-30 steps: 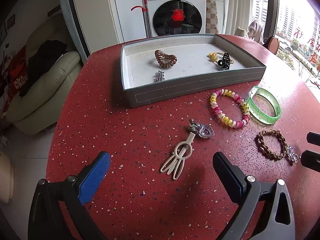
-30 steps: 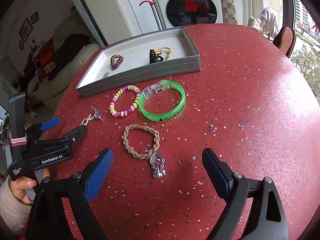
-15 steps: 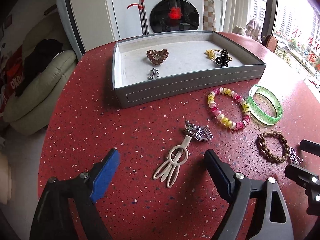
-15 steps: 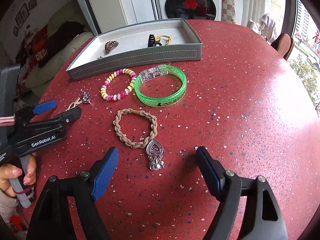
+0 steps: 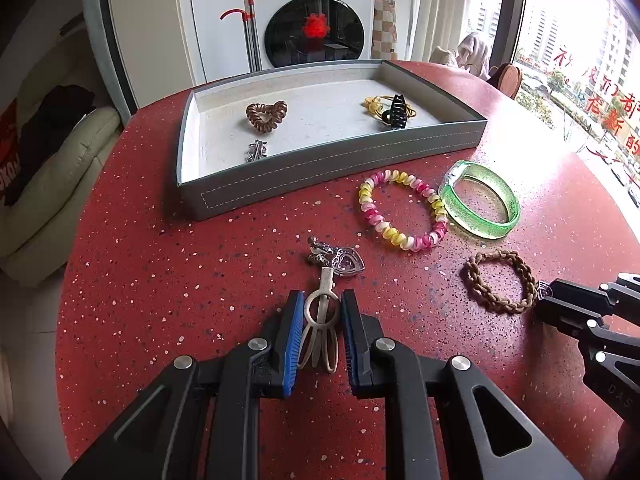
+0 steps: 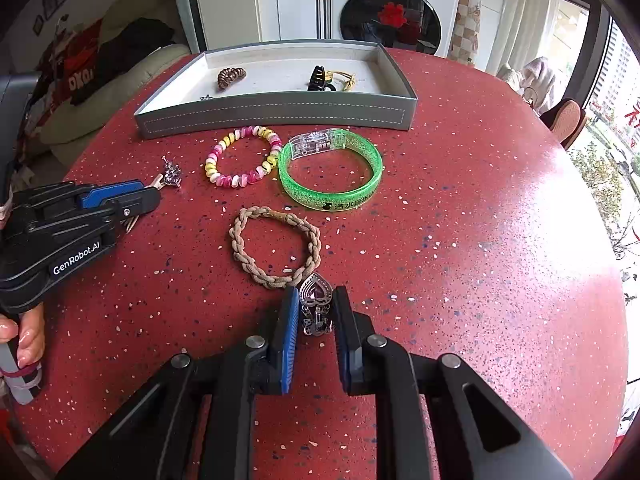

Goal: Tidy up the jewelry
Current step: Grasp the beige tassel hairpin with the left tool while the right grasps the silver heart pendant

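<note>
The left hand-held gripper (image 5: pixel 319 330) is seen low in the frame, its jaws closing around the beige hair clip (image 5: pixel 320 320), presumably so it can be lifted toward the grey tray (image 5: pixel 332 176) in the upper middle. The right hand-held gripper (image 6: pixel 315 312) is likewise closing on the heart pendant (image 6: pixel 316 294), which lies against the braided bracelet (image 6: pixel 276 250). Whether the pads already press on either piece cannot be told. On the red table (image 6: pixel 480 240), the beaded bracelet (image 6: pixel 242 156) and green bangle (image 6: pixel 330 168) are left just below the tray. Items inside the tray are partly hidden by its front wall.
</note>
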Available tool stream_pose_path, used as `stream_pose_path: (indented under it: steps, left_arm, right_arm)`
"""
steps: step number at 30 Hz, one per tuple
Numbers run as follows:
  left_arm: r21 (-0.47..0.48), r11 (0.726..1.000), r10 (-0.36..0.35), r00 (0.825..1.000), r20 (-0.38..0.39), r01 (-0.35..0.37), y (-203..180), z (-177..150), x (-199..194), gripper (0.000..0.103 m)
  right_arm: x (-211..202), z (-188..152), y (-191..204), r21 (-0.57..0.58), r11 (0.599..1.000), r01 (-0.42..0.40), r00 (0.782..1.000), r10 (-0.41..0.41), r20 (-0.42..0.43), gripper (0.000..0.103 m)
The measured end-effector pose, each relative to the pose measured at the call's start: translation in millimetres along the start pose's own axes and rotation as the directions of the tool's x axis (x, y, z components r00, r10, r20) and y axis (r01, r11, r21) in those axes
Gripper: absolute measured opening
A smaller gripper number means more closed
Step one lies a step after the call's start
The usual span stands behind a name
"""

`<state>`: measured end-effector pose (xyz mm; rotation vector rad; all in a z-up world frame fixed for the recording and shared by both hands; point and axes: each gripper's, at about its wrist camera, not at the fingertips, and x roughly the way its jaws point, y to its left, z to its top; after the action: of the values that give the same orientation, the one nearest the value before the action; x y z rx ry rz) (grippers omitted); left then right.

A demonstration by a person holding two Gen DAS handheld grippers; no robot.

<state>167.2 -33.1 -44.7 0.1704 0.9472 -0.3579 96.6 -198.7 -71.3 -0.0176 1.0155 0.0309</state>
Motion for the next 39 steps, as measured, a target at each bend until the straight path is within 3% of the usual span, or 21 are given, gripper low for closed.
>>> stream_pose_path:
  steps: [7,20,31,39]
  left_arm:
    - [-0.086,0.996,-0.038,0.999,0.013,0.039,15.9,-0.4,-10.1,0.037]
    - [-0.106,0.993,-0.051,0.995,0.085,0.06,19.9,20.8,-32.5,0.037]
    - [-0.115,0.992,-0.031,0.99,0.134,0.047,28.2,61.9,-31.6,0.037]
    - [-0.133,0.991,0.0,0.991,0.134,0.018,40.5,102.7,-8.3,0.037]
  right_arm:
    - [-4.6,-1.8,-7.8,0.039,0.998,-0.043,0.999,0.042,0.011,0.019]
    - [-29.6,19.2,-32.1,0.116,0.985,-0.129,0.989,0.119,0.09,0.019]
    - [-35.1,70.4,-46.3,0.131,0.977,-0.169,0.977,0.15,0.149,0.019]
    - [-16.3,119.9,-48.0,0.113,0.977,-0.183,0.975,0.165,0.15,0.019]
